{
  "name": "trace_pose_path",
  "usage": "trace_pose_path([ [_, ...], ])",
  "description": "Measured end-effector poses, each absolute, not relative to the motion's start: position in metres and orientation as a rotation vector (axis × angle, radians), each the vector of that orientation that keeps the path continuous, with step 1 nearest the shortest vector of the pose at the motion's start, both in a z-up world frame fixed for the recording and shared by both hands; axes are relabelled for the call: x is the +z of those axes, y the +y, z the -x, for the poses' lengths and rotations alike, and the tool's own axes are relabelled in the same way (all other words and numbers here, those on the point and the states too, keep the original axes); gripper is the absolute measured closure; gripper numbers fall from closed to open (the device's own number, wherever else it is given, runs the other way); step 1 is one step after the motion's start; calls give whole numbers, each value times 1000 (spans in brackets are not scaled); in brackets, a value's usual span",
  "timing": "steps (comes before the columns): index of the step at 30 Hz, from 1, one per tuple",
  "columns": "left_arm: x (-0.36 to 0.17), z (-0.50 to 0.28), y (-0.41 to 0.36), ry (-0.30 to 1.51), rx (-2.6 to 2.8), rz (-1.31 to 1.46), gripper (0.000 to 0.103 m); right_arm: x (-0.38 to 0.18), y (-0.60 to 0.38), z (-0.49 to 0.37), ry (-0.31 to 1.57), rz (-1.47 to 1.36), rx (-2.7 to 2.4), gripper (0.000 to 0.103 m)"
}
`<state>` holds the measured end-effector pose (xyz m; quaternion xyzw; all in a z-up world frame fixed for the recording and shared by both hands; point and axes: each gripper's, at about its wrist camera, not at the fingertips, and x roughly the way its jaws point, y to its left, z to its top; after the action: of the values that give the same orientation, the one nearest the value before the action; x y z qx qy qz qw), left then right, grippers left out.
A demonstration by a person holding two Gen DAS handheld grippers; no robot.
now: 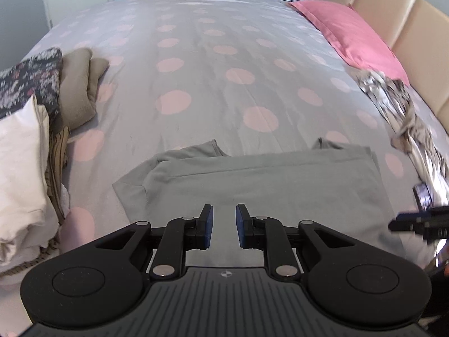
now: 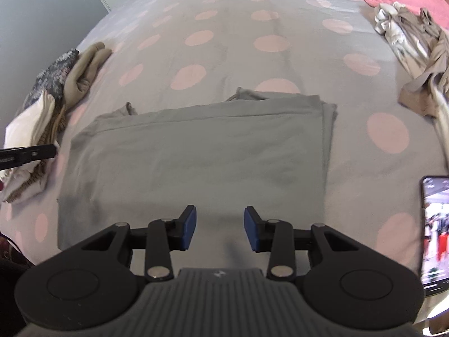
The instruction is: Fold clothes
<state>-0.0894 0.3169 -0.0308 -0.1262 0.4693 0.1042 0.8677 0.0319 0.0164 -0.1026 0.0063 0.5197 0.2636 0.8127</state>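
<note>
Both grippers tilt down over a folded grey garment on a spotted bed, jaws empty.

Nearest, the left gripper [image 1: 224,226] shows a narrow gap between its blue pads with nothing in it; the right gripper [image 2: 220,229] has a wider gap, also empty, with neither pad touching cloth. The grey garment [image 2: 196,163] lies flat just beyond both sets of fingers as a smooth rectangle, its right edge stacked in layers and a sleeve poking out at the far left corner. A phone [image 2: 435,230] lies to its right, screen lit. Left of it sits a pile of folded clothes [image 1: 31,151], close to the garment's left edge. Beyond, the bedspread [image 1: 213,64] stretches bare and wide. Far right lie crumpled clothes [image 2: 415,45] and a pink pillow [image 1: 353,36].
</note>
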Motion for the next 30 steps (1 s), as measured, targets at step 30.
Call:
trace_pose_path([
  [30,-102,73,347,1089,314,321,87,-170,-35,-123,1150,-190,292,49],
])
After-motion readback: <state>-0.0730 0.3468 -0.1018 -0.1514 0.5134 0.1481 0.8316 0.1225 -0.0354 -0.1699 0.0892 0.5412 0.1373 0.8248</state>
